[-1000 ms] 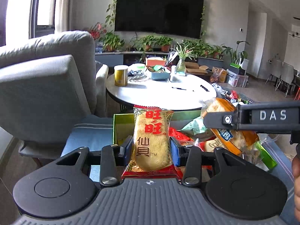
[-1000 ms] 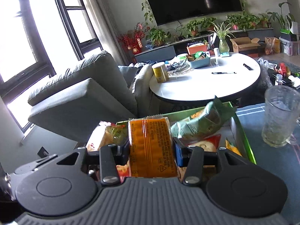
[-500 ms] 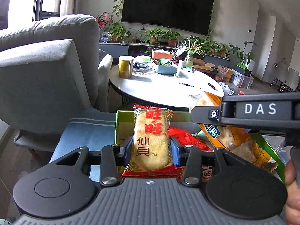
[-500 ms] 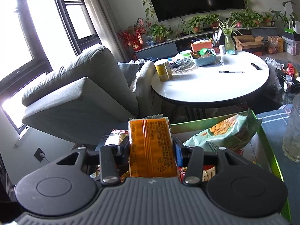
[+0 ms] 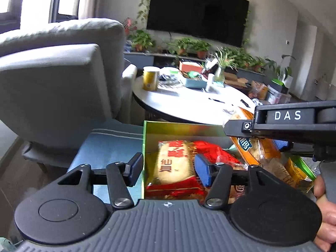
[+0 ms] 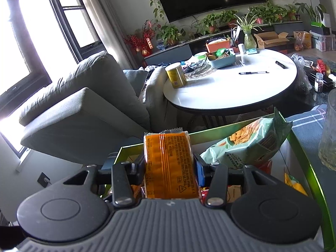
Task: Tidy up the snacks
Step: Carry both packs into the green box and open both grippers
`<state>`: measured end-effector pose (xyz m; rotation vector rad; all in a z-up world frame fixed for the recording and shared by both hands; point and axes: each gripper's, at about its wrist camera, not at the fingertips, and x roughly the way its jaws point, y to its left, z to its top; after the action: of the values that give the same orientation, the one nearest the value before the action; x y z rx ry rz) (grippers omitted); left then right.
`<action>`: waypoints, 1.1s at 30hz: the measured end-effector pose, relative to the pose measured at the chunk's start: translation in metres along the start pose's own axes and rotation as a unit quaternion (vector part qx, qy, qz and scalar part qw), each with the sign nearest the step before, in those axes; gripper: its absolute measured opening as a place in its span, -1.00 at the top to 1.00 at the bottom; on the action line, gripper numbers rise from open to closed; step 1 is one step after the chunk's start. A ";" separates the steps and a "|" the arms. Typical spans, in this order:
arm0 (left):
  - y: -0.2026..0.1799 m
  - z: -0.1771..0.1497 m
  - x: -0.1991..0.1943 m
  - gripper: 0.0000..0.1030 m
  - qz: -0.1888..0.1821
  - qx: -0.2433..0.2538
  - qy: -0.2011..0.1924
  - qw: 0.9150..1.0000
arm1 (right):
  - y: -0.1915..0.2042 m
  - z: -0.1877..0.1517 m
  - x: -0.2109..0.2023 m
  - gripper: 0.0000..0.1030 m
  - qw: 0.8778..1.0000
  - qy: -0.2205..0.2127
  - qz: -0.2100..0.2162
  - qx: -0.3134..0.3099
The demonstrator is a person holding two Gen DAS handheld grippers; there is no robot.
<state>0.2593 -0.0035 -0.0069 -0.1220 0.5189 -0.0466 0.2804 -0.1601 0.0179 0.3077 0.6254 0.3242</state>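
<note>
My left gripper is open above the left end of a green box. A rice cracker packet with red print lies in the box between the jaws, clear of both pads. My right gripper is shut on an orange snack packet and holds it over the same green box. That gripper and its orange packet also show at the right of the left wrist view. A pale green chip bag leans in the box to the right.
Several other snack packets fill the box. A glass stands on the blue cloth at the right. A grey armchair is at the left, a round white table with a yellow can behind the box.
My left gripper has opened and let the rice cracker packet drop into the box. My right gripper still holds the orange packet and has moved a little lower over the box.
</note>
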 end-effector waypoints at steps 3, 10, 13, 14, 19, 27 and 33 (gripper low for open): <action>0.001 -0.003 -0.010 -0.01 0.000 0.000 -0.007 1.000 | 0.001 0.000 0.000 -0.51 1.000 0.000 0.013 0.013; 0.001 -0.008 -0.018 -0.06 0.001 0.009 -0.015 1.000 | 0.010 0.000 0.002 -0.51 0.999 -0.001 0.029 0.018; 0.003 -0.009 -0.017 -0.06 -0.001 0.002 -0.006 1.000 | 0.014 -0.002 0.006 -0.52 0.999 0.012 0.029 0.010; 0.004 -0.009 -0.017 -0.06 -0.002 0.000 -0.005 1.000 | 0.014 -0.003 0.006 -0.52 0.999 0.013 0.027 0.011; 0.004 -0.010 -0.027 -0.06 0.000 0.001 -0.007 1.000 | 0.008 -0.002 -0.010 -0.52 1.000 -0.017 0.010 0.024; -0.010 -0.009 -0.056 -0.15 -0.017 0.012 -0.021 1.000 | 0.000 -0.004 -0.043 -0.52 0.999 -0.026 -0.002 0.027; -0.024 -0.011 -0.088 -0.33 -0.032 0.026 -0.039 0.998 | -0.004 -0.015 -0.080 -0.52 0.999 -0.041 -0.012 0.011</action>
<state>0.1770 -0.0218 0.0298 -0.0894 0.4347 -0.1165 0.2111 -0.1916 0.0459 0.3327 0.5516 0.2808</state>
